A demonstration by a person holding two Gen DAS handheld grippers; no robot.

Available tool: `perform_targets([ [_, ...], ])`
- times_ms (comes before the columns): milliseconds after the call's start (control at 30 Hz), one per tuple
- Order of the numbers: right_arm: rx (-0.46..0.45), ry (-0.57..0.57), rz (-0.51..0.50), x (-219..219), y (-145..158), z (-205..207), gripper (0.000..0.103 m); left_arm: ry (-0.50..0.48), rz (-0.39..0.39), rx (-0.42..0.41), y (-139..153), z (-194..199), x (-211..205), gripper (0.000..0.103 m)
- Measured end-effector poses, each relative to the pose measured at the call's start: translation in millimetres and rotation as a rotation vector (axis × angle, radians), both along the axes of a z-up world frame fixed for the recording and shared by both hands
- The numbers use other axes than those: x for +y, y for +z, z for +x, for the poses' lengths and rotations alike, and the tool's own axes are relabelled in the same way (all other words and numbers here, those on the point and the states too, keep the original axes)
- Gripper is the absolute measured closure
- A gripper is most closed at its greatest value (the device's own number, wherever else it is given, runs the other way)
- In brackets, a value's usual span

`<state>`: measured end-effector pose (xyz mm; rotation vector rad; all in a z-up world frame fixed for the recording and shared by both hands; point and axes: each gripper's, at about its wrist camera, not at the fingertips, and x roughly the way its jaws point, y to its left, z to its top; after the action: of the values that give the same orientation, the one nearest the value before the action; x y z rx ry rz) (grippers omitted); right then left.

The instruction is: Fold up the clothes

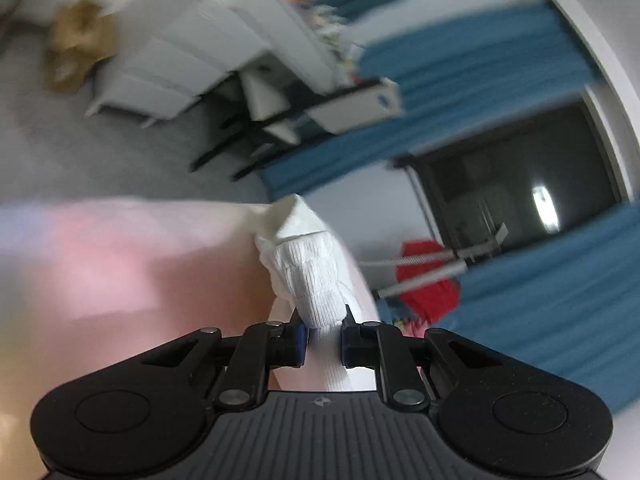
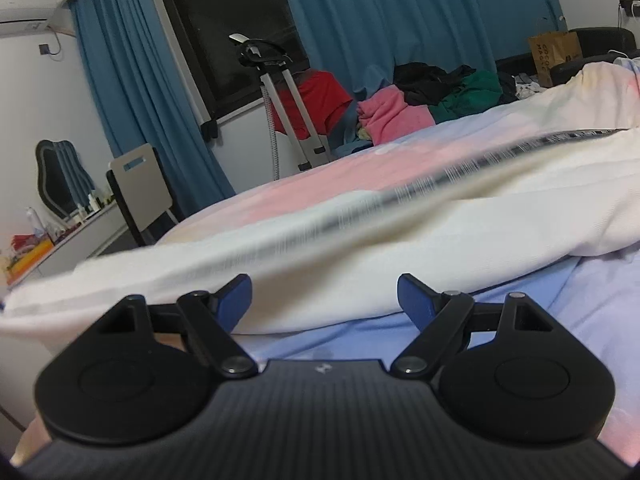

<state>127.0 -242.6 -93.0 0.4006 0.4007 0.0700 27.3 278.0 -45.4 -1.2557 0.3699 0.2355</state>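
My left gripper is shut on a white ribbed cuff of a garment, which bunches up ahead of the blue pads. The left wrist view is tilted and blurred. In the right wrist view the same white garment stretches across the bed as a long, blurred band with a dark striped edge. My right gripper stands open just in front of the cloth, with nothing pinched between its blue pads.
The bed has a pink and pale blue sheet. A heap of clothes in pink, black and green lies at its far side. A chair, a white dresser, blue curtains and a clothes steamer stand surround it.
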Motion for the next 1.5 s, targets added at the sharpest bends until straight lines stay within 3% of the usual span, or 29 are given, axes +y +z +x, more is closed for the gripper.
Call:
perform_targets([
  [67, -0.003, 0.003, 0.01, -2, 3, -8, 0.022, 0.051, -0.11, 0.046, -20, -24, 11, 0.087],
  [133, 0.021, -0.005, 0.063, -10, 6, -13, 0.022, 0.068, -0.143, 0.069, -26, -34, 22, 0.087],
  [267, 0.085, -0.058, 0.228, -35, 6, -18, 0.022, 0.057, -0.074, 0.101, -21, -36, 23, 0.087],
  [367, 0.088, -0.125, 0.282, -53, 10, -20, 0.022, 0.054, -0.014, 0.132, -19, -35, 20, 0.086],
  [500, 0.095, -0.234, 0.228, -74, 21, -5, 0.023, 0.063, 0.021, 0.201, -24, -33, 14, 0.085],
  [633, 0.097, -0.311, 0.133, -96, 26, 39, 0.023, 0.058, 0.038, 0.225, -28, -19, 17, 0.085],
  [733, 0.153, -0.417, 0.062, -127, 16, 84, 0.025, 0.051, 0.057, 0.232, -28, -15, 18, 0.085],
  [767, 0.181, -0.464, 0.046, -140, 10, 99, 0.03, 0.051, 0.066, 0.234, -31, -12, 19, 0.085],
  [900, 0.274, -0.634, 0.051, -190, -12, 140, 0.033, 0.057, 0.124, 0.244, -33, -4, 15, 0.085],
  [967, 0.331, -0.687, 0.051, -208, -25, 151, 0.047, 0.059, 0.158, 0.242, -32, 2, 13, 0.085],
  [1033, 0.392, -0.724, 0.042, -223, -38, 161, 0.079, 0.06, 0.184, 0.233, -30, 7, 11, 0.085],
  [1100, 0.419, -0.722, 0.058, -232, -45, 165, 0.087, 0.056, 0.21, 0.22, -29, 12, 10, 0.085],
  [1200, 0.388, -0.703, 0.05, -228, -34, 168, 0.091, 0.056, 0.238, 0.205, -28, 17, 9, 0.086],
  [1267, 0.325, -0.68, 0.044, -223, -11, 167, 0.092, 0.059, 0.223, 0.191, -28, 16, 11, 0.087],
  [1400, 0.126, -0.616, 0.128, -214, 54, 140, 0.092, 0.07, 0.159, 0.156, -29, 9, 19, 0.087],
  [1500, -0.04, -0.566, 0.163, -210, 110, 95, 0.092, 0.08, 0.109, 0.125, -30, -1, 27, 0.088],
])
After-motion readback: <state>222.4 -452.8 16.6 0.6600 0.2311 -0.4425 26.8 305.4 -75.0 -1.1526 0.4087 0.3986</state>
